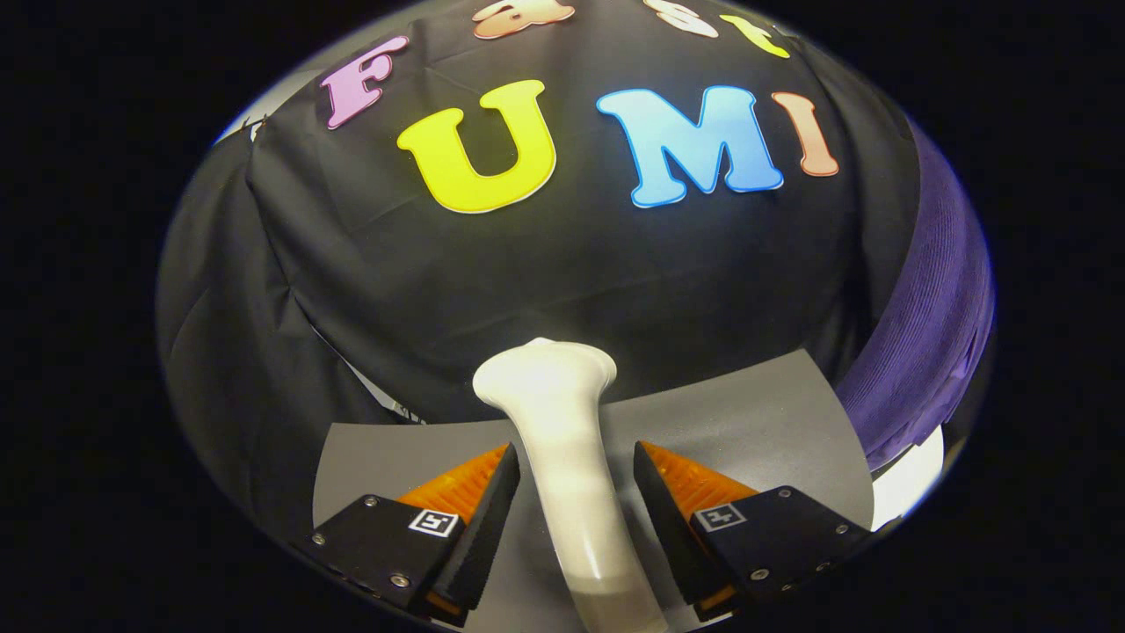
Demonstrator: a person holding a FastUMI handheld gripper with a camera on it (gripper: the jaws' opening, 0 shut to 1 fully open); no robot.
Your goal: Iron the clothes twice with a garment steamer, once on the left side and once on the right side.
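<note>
Gripper view: tool [576, 492] opened moderately, one finger on each side of the garment steamer [562, 440], a sliver of gap showing on both sides, so nothing clamped yet. Steamer's slim white handle running straight up the middle between the fingers, flaring just beyond the fingertips into a broad rounded head. Grey tabletop [756, 413] underneath and ahead of the tool. Purple ribbed garment [932, 325] well off to the right of the tool, beyond the right finger, draped down along the booth wall.

Handling, judged from this look: smooth glossy plastic on the steamer, likely slippery and rigid, with most of the weight probably up in the flared head, so prone to tipping forward if gripped too low. Best hold seemingly on the narrow neck below the flare, squarely across the pads, where the widening head could act as a stop against sliding. Garment soft and limp, likely to sway or bunch under pushing; light, steady strokes advisable on each side.
</note>
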